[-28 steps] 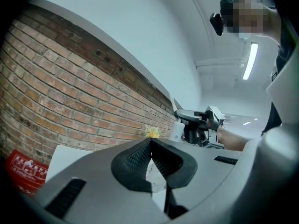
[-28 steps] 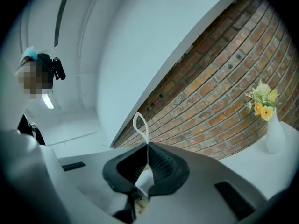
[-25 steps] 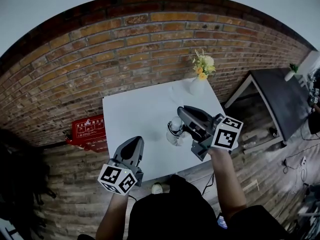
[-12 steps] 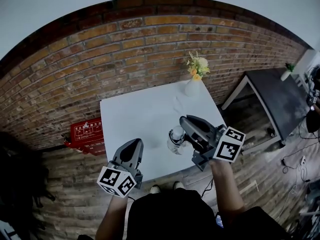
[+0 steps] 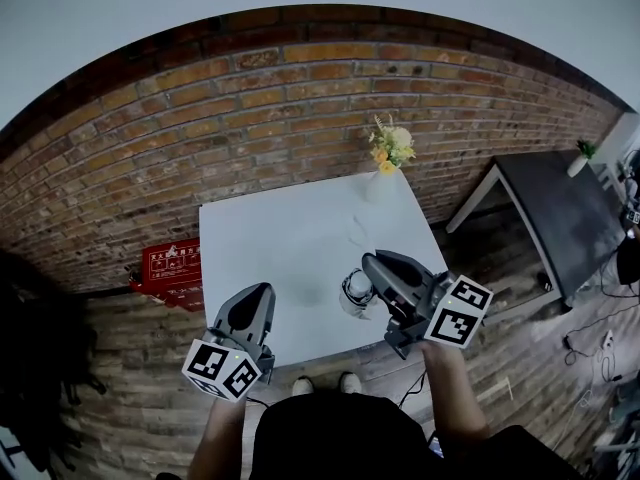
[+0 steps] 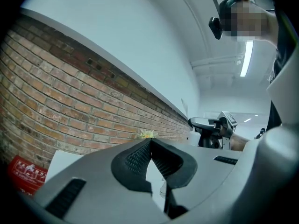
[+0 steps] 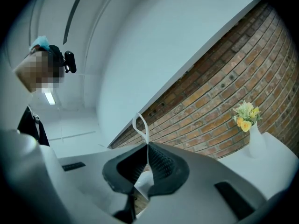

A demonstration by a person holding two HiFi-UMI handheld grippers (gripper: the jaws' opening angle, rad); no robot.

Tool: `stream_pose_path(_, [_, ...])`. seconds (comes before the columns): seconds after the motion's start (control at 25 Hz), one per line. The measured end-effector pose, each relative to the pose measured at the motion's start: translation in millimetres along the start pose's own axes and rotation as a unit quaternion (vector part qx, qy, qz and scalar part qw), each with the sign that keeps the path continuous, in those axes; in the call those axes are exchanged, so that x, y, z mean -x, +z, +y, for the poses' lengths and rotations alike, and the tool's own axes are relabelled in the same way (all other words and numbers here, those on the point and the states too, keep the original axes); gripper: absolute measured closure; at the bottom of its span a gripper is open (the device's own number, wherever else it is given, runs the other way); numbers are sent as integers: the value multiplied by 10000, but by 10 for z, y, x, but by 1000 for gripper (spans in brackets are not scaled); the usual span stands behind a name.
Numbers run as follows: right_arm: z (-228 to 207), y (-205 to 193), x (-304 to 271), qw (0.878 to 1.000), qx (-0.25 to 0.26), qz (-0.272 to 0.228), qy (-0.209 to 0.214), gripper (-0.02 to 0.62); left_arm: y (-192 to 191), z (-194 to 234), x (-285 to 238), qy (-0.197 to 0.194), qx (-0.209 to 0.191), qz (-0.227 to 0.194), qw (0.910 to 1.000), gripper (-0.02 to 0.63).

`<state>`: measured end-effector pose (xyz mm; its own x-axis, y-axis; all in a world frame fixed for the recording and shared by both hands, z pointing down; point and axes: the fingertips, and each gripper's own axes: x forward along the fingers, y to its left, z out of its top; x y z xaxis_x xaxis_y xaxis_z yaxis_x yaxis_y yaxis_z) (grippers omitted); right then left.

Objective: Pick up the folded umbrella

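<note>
Folded umbrella (image 5: 354,293) sits upright just under the right tongs (image 5: 369,259), which clamp its white strap (image 7: 139,124), near the counter (image 5: 262,236) front edge; left tongs (image 5: 254,291) closed, empty, farther.

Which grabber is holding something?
The right gripper: its jaws pinch the strap of the white folded umbrella. The left gripper is shut on nothing.

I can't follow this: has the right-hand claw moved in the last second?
Yes. The right gripper, shut on the umbrella strap, has pulled back from the flower vase toward the near edge of the table.
</note>
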<state>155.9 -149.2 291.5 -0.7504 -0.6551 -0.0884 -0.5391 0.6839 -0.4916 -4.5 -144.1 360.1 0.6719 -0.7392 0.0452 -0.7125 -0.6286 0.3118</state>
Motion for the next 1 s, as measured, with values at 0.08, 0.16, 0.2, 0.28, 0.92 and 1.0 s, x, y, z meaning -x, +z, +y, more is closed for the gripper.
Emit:
stream_pose_path(0.08, [-19,21,75,10000,-18,0,15,571,0,-17,1,78,-15,-4,10000,591])
stream_pose_path(0.16, [-33,58,136,10000,-33,-14,31,571,1,-35,-3,126,-16,-6,9999,592])
stream_pose_path(0.2, [-42,79,160,10000,-42,-25,37,571,1,-44,-3,147,-24,-5,9999,592])
stream_pose_path(0.28, [-62,111,203,10000,-63,-49,48,571,-8,-55,5,201,-32,-1,9998,592])
stream_pose_path(0.92, [-183,81,265,9999,-102,-41,-7,571,-84,-79,-34,270,-20,12,9996,592])
stream_pose_path(1.0, [-204,53,276,9999,-119,-28,-34,571,-93,-86,-41,259,-23,12,9997,592])
